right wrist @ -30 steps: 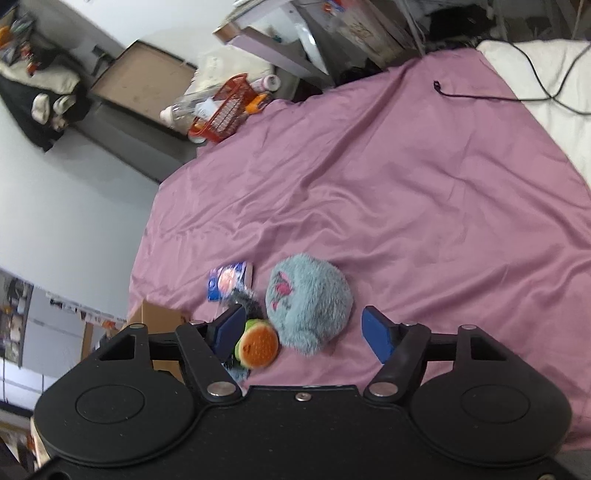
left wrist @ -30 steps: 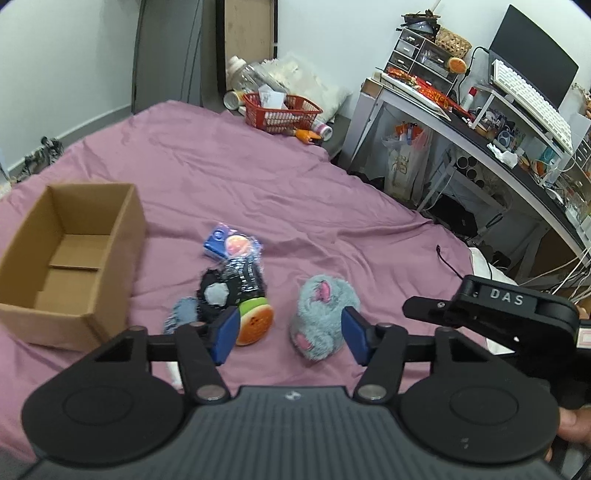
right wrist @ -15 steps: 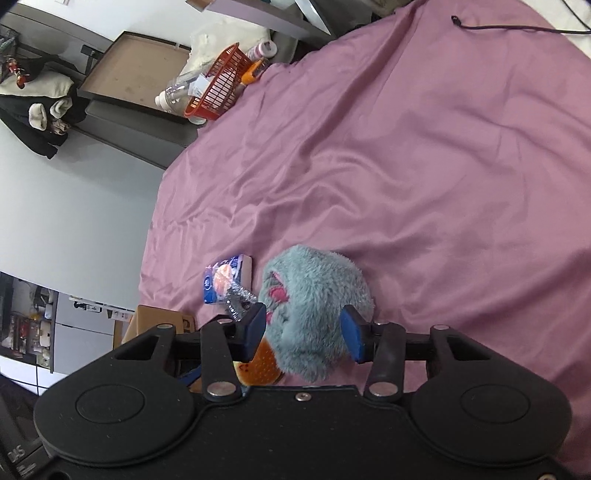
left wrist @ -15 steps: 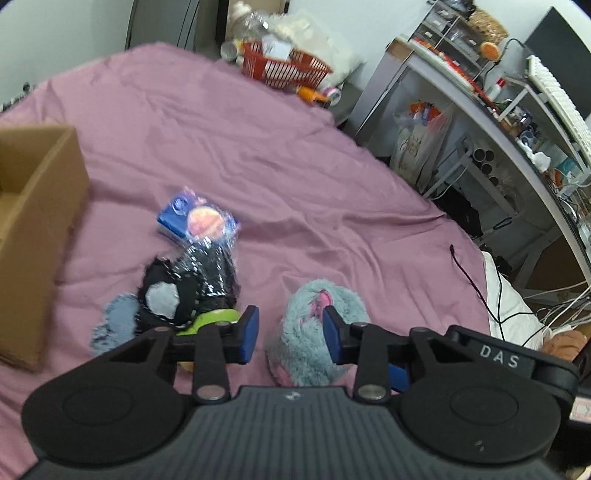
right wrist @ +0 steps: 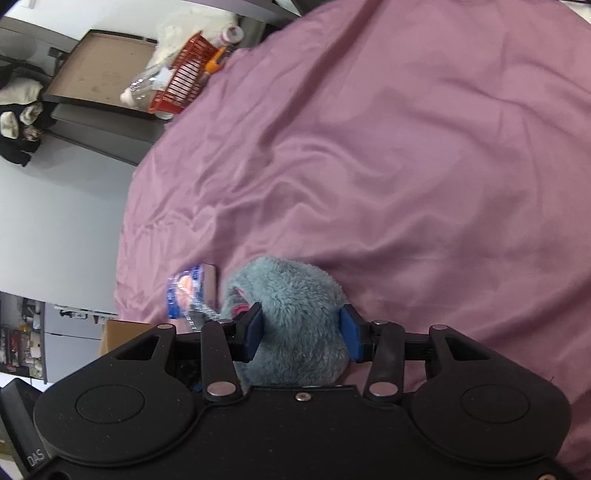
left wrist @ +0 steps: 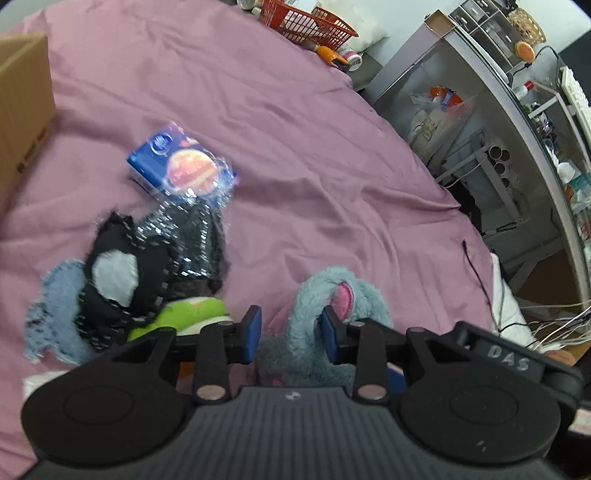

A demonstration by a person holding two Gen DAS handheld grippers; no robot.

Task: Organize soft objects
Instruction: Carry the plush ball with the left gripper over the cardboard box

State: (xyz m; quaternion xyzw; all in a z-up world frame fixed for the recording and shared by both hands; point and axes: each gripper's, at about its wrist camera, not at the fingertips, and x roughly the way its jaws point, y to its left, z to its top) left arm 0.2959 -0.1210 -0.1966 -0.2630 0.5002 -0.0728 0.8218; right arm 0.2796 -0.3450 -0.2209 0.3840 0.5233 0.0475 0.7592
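Note:
A fluffy blue-grey plush slipper [right wrist: 291,295] with a pink inside lies on the purple bedsheet [right wrist: 406,155]. My right gripper [right wrist: 301,334] is closed around its body, pads pressing both sides. My left gripper [left wrist: 290,330] is over the same slipper [left wrist: 343,299], its jaws narrowed around the slipper's left edge. To the left lie a black sequined cloth [left wrist: 166,251], a green-and-orange plush toy [left wrist: 184,314], a pale blue fuzzy piece [left wrist: 51,306] and a blue tissue pack [left wrist: 181,166].
A cardboard box [left wrist: 22,96] stands at the left edge of the bed. A red basket [left wrist: 306,22] sits at the far end. A cluttered desk [left wrist: 517,92] runs along the right. A black cable [left wrist: 476,269] lies on the sheet.
Both grippers moved down and forward onto the slipper. Their jaws went from wide open to narrowed around it, the right one now pressing its sides.

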